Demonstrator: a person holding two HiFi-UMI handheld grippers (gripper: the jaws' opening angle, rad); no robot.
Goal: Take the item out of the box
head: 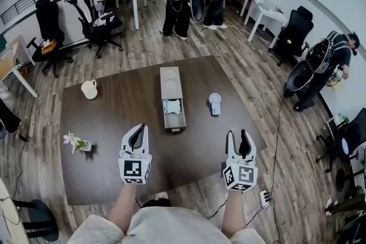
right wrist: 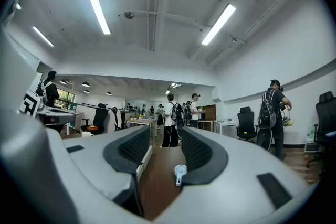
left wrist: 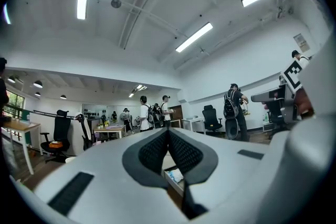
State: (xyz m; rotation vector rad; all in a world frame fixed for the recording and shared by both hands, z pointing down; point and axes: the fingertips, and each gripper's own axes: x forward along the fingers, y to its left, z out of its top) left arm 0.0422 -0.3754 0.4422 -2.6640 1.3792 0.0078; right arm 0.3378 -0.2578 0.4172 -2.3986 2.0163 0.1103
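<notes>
A long grey box [head: 171,78] lies open in the middle of a dark brown table [head: 114,168]. Inside the box, in the part nearer the person, sits a small white and pale blue item [head: 172,107]. I cannot tell what the item is. The left gripper [head: 137,130] hangs over the near side of the table, just to the left of the box's near end and not touching it. Its jaws are pressed together at the tips with nothing between them. The right gripper [head: 241,137] hangs over the near right side of the table. Its jaws are spread apart and hold nothing. A small white hand fan [head: 215,103] lies flat, just to the right of the box. A cream mug [head: 89,89] stands far off at the back left. A little pot of pink flowers [head: 77,143] stands near the left edge.
</notes>
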